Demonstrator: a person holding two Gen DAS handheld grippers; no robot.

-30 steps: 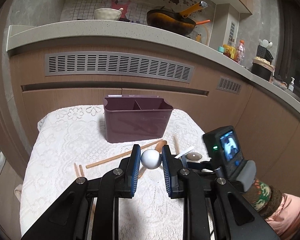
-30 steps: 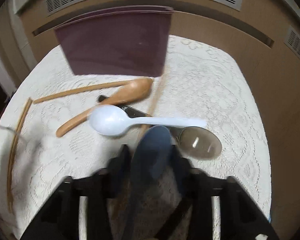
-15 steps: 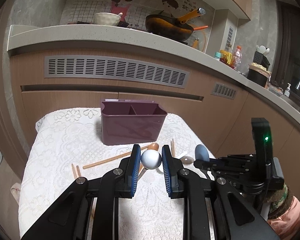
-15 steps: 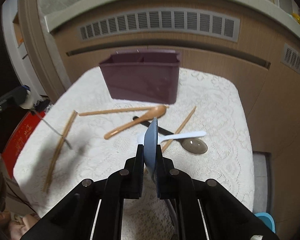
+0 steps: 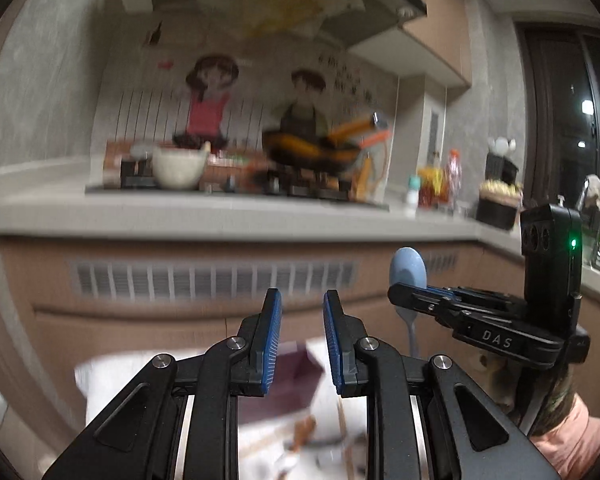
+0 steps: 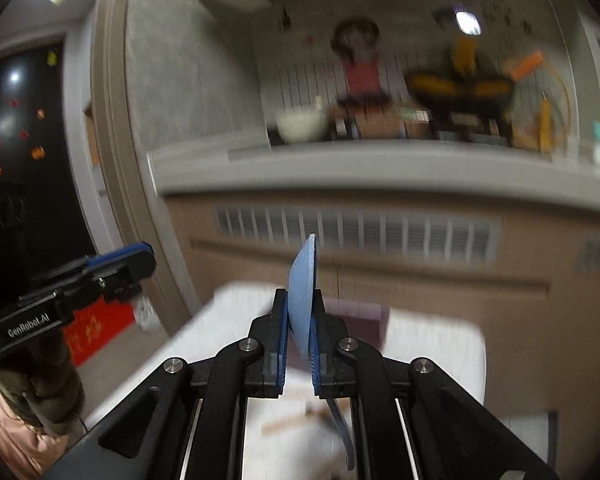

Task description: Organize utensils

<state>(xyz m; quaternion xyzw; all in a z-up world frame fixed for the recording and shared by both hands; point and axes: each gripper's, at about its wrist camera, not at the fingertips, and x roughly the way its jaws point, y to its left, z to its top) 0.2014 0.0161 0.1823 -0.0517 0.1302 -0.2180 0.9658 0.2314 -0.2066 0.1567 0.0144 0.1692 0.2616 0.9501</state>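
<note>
Change: both hands have come up off the white lace-covered tabletop (image 6: 439, 352). Both views now look at the kitchen wall and are blurred, where a second ago they looked down on the cloth.

The right tongs (image 6: 300, 292) are clenched on the bowl of the pale blue plastic spoon (image 6: 303, 272). A second ago that spoon was only a blur between looser jaws, low over the cloth. It now stands bowl-up in the air with its handle hanging below the jaws, near and above the dark purple plastic utensil holder (image 6: 359, 320).

The left tongs (image 5: 301, 300) are released, with a gap between the pads and nothing in it. The opening matches the earlier frames.

We read this as pickup done and carry started. Next the spoon needs to be tipped handle-down into a compartment of the holder, and nothing shows inside the holder yet.

Counts now:
- Tongs: two.
- Blue spoon: one, held.
- Purple holder: one, at the far side of the cloth.
- Loose utensils on the cloth: at least one brown wooden piece (image 5: 303, 428); the rest is too blurred to count.
- Far counter: one cream bowl (image 5: 178, 166) and one dark pan with an orange handle (image 5: 311, 154).
</note>
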